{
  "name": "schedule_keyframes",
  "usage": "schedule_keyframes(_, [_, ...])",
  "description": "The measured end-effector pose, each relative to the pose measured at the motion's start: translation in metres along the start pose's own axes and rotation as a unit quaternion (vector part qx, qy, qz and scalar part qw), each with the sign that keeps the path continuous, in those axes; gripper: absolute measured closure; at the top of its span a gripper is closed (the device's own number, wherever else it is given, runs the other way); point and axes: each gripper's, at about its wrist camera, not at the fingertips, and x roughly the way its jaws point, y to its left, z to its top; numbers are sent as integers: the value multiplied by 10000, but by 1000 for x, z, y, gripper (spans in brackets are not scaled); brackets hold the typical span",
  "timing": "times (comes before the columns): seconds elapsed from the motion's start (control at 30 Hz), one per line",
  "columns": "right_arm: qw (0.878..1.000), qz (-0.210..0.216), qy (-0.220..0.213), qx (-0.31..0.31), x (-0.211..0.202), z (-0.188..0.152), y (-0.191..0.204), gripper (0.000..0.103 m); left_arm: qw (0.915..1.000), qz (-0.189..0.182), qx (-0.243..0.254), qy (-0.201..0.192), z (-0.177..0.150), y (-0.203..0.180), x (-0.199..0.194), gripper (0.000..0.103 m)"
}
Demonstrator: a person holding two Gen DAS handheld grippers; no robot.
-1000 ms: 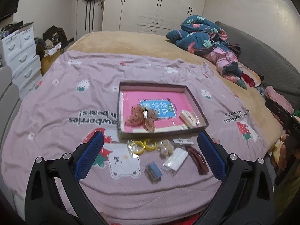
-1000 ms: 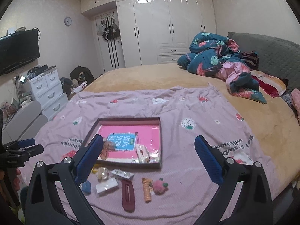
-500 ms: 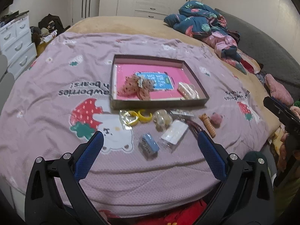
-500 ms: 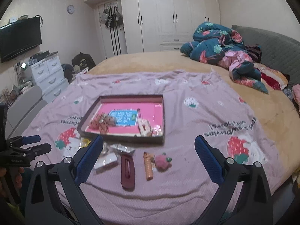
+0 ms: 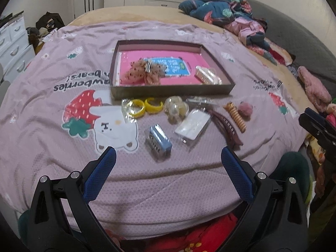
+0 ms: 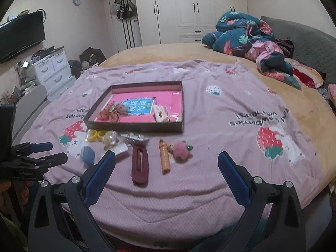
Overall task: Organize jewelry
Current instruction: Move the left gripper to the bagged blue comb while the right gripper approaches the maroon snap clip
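Both grippers, left (image 5: 168,161) and right (image 6: 167,163), hang spread and empty above the pink strawberry blanket (image 5: 52,109). Nothing is picked yet; next, probably lower onto the loose blue clip (image 5: 158,139) and carry it into the pink-lined tray (image 5: 172,89).

Upside-down dark lettering on pink bedspread (image 5: 52,67), partly legible as "awberries" and "h bears!"; blue card (image 5: 171,66) in tray (image 5: 172,89) printed, too small to read.

left gripper (image 5: 168,159) fingers spread wide, right gripper (image 6: 167,161) likewise
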Motion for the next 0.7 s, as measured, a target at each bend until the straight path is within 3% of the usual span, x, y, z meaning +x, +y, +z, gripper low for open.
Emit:
schedule_keyframes(0.37, [9996,1,261,50,8,-24,-9,6,9997,21,81,216,-15,-2,17,9])
schedule_keyframes(0.6, [9988,210,432,-104,27,-27,6,6,9993,57,-38,375,-13,9,45,9])
schedule_keyframes(0.7, [9979,358,516,-150,38,-27,11,6,9987,-75,-186,459,-7,14,58,16])
